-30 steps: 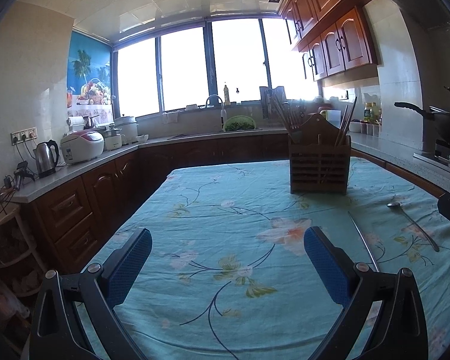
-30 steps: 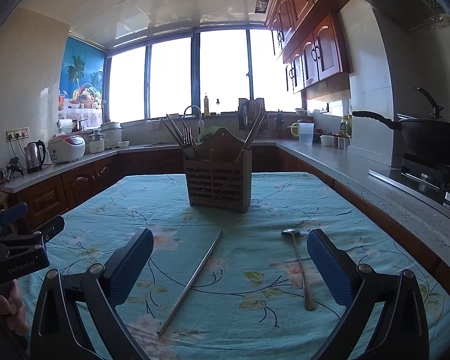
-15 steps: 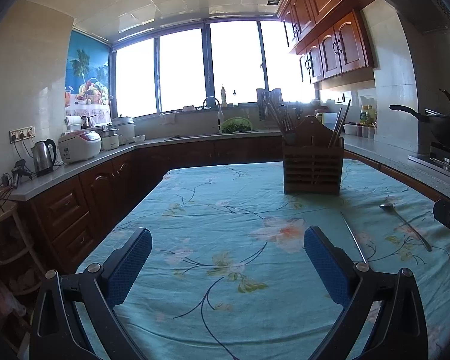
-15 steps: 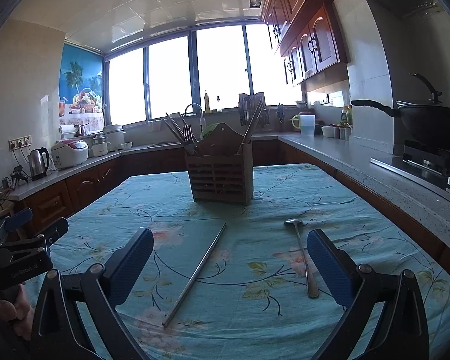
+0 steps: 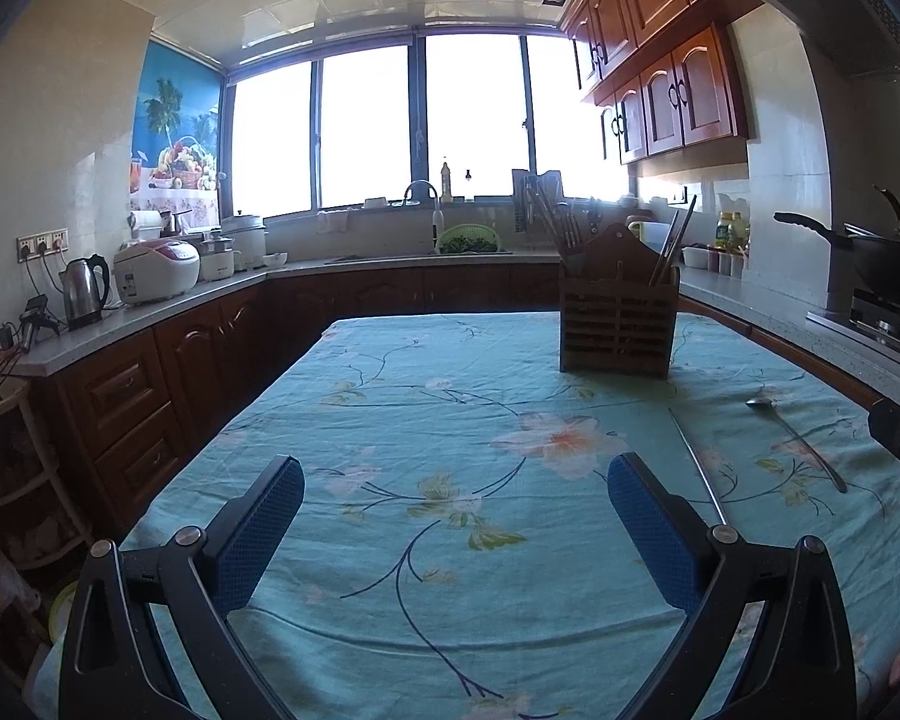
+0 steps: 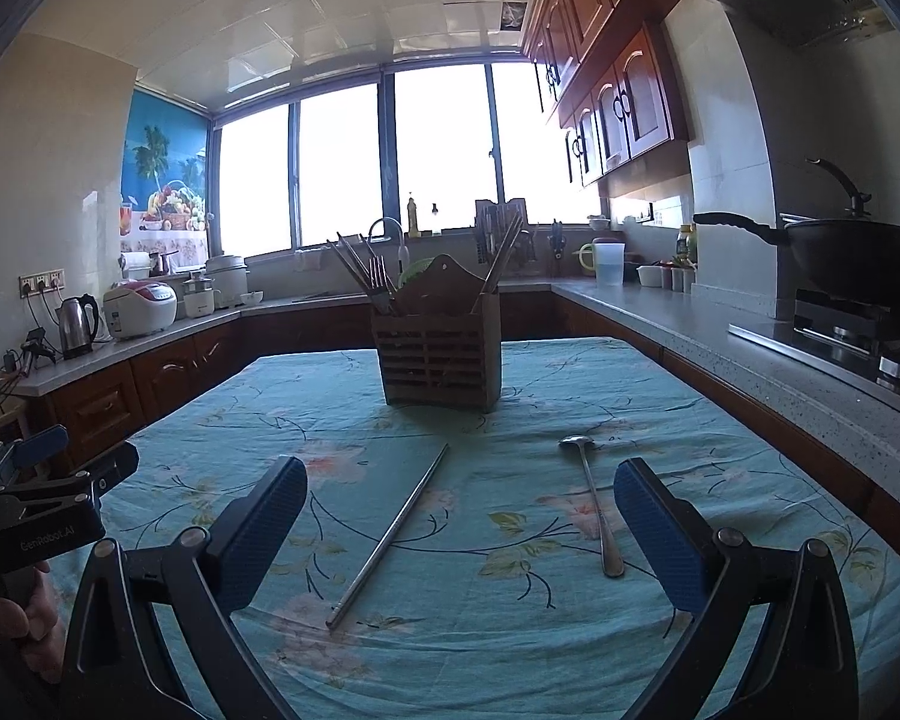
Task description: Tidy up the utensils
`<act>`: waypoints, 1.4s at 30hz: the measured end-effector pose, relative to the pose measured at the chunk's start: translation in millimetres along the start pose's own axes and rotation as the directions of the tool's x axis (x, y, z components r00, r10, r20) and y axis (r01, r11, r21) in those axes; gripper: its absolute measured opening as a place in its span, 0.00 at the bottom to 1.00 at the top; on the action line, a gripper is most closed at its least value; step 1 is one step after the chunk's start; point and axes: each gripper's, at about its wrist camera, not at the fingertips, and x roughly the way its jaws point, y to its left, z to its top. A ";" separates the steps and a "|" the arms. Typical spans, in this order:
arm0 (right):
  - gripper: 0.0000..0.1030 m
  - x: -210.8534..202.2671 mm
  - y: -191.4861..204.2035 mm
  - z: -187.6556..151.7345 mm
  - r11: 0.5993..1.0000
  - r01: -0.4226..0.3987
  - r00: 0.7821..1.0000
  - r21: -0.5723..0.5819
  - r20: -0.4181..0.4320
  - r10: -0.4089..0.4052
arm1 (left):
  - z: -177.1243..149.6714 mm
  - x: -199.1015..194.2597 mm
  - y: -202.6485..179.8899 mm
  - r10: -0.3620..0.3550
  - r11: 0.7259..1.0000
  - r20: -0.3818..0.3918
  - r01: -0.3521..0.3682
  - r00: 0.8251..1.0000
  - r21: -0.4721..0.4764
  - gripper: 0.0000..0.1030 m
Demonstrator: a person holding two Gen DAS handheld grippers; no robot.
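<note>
Kitchen table (image 6: 720, 480) under a floral cloth holds a wooden utensil rack (image 6: 437, 360), a metal chopstick (image 6: 390, 534) and a spoon (image 6: 591, 504). Both the left gripper (image 5: 456, 528) and the right gripper (image 6: 461, 534) hover above it, jaws spread wide, holding nothing.

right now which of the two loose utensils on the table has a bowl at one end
The spoon, lying to the right, its small bowl toward the wooden holder. The chopstick to its left is a plain straight rod.

Table (image 6: 720, 480), floral teal cloth: wooden utensil holder (image 6: 438, 366), chopstick (image 6: 390, 534), spoon (image 6: 594, 510) apart.
</note>
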 end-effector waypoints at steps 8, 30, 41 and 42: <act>1.00 -2.7 2.9 0.5 1.000 -0.001 1.000 -0.009 0.009 0.001 | -0.4 -1.1 -2.6 0.003 1.000 0.009 -0.003 1.000 0.002 0.99; 1.00 -5.2 1.3 -0.4 1.000 0.000 1.000 -0.008 0.023 0.000 | -5.6 -8.3 -15.2 0.003 1.000 0.028 -0.004 1.000 0.020 0.99; 1.00 -3.7 1.9 -0.9 1.000 -0.003 1.000 -0.008 0.022 0.003 | -4.4 -8.7 -15.5 0.007 1.000 0.024 -0.007 1.000 0.017 0.99; 1.00 -3.6 2.1 -1.1 1.000 -0.004 1.000 -0.009 0.022 0.004 | -3.9 -8.8 -15.2 0.007 1.000 0.025 -0.007 1.000 0.017 0.99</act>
